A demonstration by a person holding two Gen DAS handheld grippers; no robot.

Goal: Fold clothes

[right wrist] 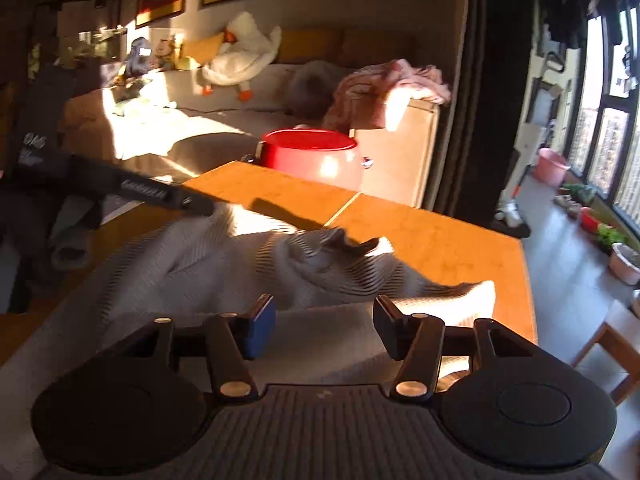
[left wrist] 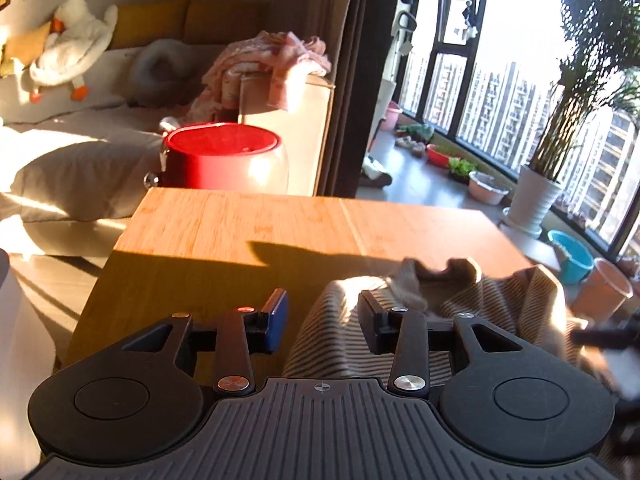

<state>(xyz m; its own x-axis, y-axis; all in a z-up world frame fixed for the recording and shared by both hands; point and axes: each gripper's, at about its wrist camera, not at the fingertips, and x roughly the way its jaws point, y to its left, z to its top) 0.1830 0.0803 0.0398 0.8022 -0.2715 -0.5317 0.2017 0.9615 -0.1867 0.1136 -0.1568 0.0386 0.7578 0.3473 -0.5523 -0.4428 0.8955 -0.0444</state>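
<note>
A beige and brown striped garment (left wrist: 500,304) lies crumpled on the wooden table (left wrist: 240,232), near its front right part. My left gripper (left wrist: 324,320) hovers over the garment's left edge; its jaws stand apart and bare table shows between the blue pad (left wrist: 278,320) and the cloth. In the right wrist view the same garment (right wrist: 224,264) spreads under my right gripper (right wrist: 324,320), whose jaws are wide apart above the cloth and grip nothing. The left gripper's body (right wrist: 160,196) reaches the garment's far left corner. A dark blur at the right edge is the right gripper (left wrist: 600,338).
A red bucket (left wrist: 224,156) stands behind the table's far edge. Pink clothes (left wrist: 272,60) are piled on a light cabinet beside a sofa with a white goose plush (left wrist: 72,48). Potted plants and plastic basins (left wrist: 572,256) line the window side; a wooden stool (right wrist: 616,344) stands to the right.
</note>
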